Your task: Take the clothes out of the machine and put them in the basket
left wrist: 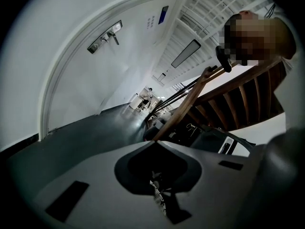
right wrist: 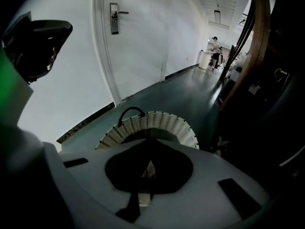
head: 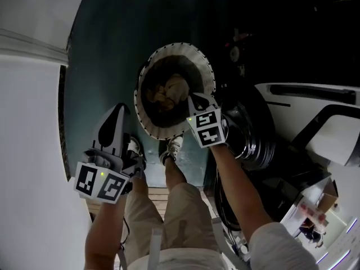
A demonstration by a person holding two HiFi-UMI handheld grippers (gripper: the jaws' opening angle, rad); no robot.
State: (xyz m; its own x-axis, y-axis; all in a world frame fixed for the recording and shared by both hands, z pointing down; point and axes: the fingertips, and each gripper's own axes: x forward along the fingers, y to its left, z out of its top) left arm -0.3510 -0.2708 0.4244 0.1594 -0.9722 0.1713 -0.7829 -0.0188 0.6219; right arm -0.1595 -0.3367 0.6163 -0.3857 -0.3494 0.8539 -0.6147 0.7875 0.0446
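The right gripper (head: 194, 101), jaws pressed together on nothing, hangs over the right rim of the basket (head: 147, 125). The left gripper (head: 118, 114), likewise closed and empty, is just left of it. Pale clothes (head: 169, 91) lie inside the basket on the dark floor (head: 101, 66).

Head view: high up, looking steeply down past the person's legs (head: 180, 207) onto the basket (head: 191, 52) and the dark floor (head: 95, 66).
Right gripper view: close above the basket (right wrist: 152, 123), tilted down, facing along the floor (right wrist: 181, 89).
Left gripper view: roughly level, over the same floor (left wrist: 95, 137).
The basket shows in both the head and right gripper views.
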